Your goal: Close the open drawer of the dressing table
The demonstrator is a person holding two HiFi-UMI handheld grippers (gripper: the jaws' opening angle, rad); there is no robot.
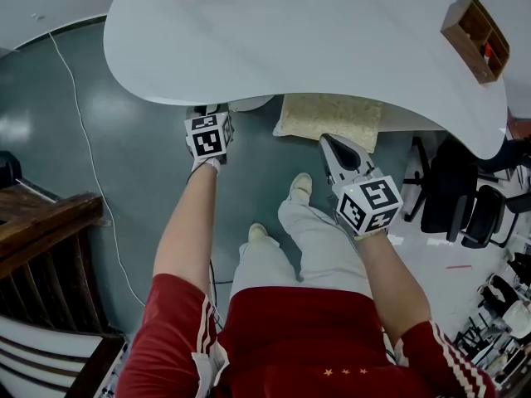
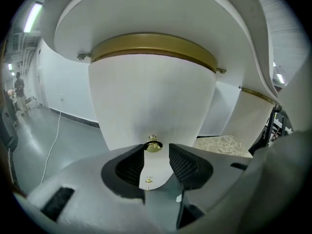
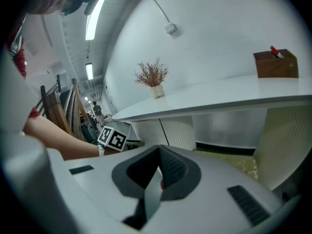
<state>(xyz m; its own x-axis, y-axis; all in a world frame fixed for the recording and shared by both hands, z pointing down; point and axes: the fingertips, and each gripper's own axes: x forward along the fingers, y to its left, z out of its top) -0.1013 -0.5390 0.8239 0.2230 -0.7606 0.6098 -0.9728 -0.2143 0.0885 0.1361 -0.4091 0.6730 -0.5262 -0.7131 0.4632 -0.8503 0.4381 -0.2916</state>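
The dressing table's curved white drawer front fills the left gripper view, under a gold band. Its small gold knob sits between the tips of my left gripper, which is open; the pads flank the knob without pressing it. A second small knob shows lower down. In the head view my left gripper reaches under the white table top, which hides the drawer. My right gripper hangs to the right, away from the table, shut and empty.
A wooden box stands on the table's right end. A beige rug lies under the table. Black chairs stand at the right, dark wooden furniture at the left, and a white cable runs across the grey floor.
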